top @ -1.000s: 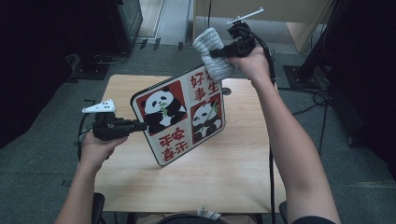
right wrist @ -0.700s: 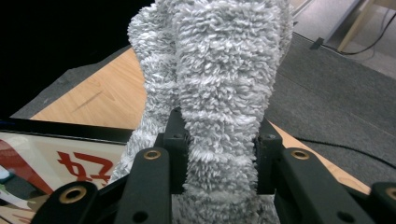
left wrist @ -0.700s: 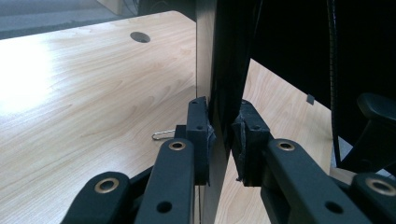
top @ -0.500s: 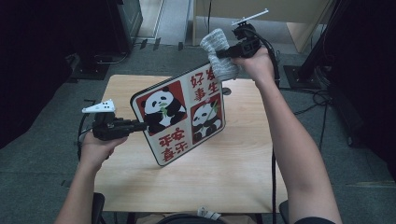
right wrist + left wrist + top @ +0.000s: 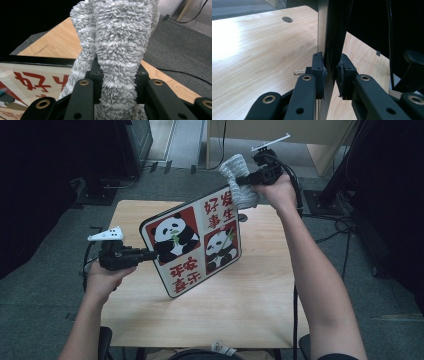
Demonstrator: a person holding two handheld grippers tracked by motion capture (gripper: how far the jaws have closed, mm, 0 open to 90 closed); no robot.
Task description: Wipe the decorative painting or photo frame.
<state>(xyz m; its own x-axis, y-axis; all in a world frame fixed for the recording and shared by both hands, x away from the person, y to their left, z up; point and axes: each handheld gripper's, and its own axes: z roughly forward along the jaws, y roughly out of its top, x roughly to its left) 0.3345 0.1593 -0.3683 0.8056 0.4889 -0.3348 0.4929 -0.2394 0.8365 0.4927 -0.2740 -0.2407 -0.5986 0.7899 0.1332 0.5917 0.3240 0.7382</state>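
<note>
A black-framed panda picture [image 5: 195,245] with red panels and red characters stands tilted on one lower corner on the wooden table [image 5: 260,300]. My left gripper [image 5: 150,254] is shut on its left edge; in the left gripper view the frame's edge [image 5: 322,30] runs up between the pads [image 5: 318,67]. My right gripper [image 5: 242,181] is shut on a grey fluffy cloth [image 5: 239,175], which rests against the picture's top right corner. In the right gripper view the cloth [image 5: 120,37] bulges up out of the jaws of the gripper [image 5: 116,75], with the picture [image 5: 32,77] at lower left.
The table has a round cable hole [image 5: 287,19] near its far edge, and a small wire clip [image 5: 299,72] lies by the left jaws. Cables [image 5: 345,225] run over the grey floor on the right. A dark cabinet [image 5: 135,140] stands behind the table.
The right gripper with the cloth has shifted slightly to the right at the picture's top corner. The left gripper and the picture have kept still.
</note>
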